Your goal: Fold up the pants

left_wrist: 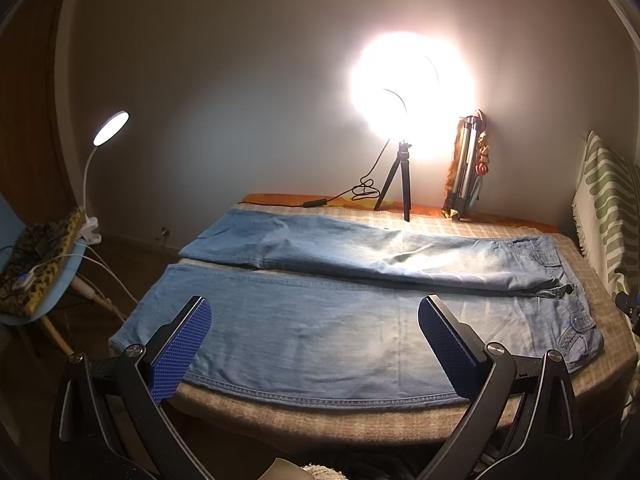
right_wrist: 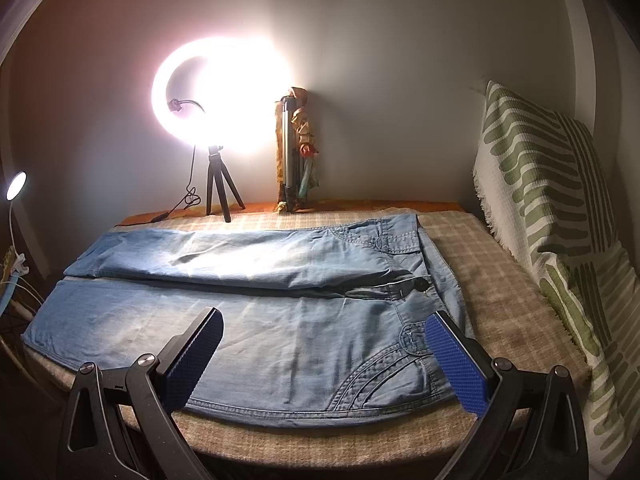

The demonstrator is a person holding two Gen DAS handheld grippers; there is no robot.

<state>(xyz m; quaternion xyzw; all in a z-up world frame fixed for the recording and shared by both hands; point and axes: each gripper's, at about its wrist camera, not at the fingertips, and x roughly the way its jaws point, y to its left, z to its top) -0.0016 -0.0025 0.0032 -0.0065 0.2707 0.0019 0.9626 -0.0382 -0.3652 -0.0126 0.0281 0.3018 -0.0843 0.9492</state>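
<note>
A ring light [right_wrist: 218, 94] on a small black tripod [right_wrist: 220, 184] blazes against the far wall, a folded silver tripod [right_wrist: 289, 152] leaning just beside it. Right — a green-striped cushion [right_wrist: 548, 184]. Left — a gooseneck lamp [left_wrist: 110, 128] clipped on a pale blue chair [left_wrist: 60, 280].
</note>
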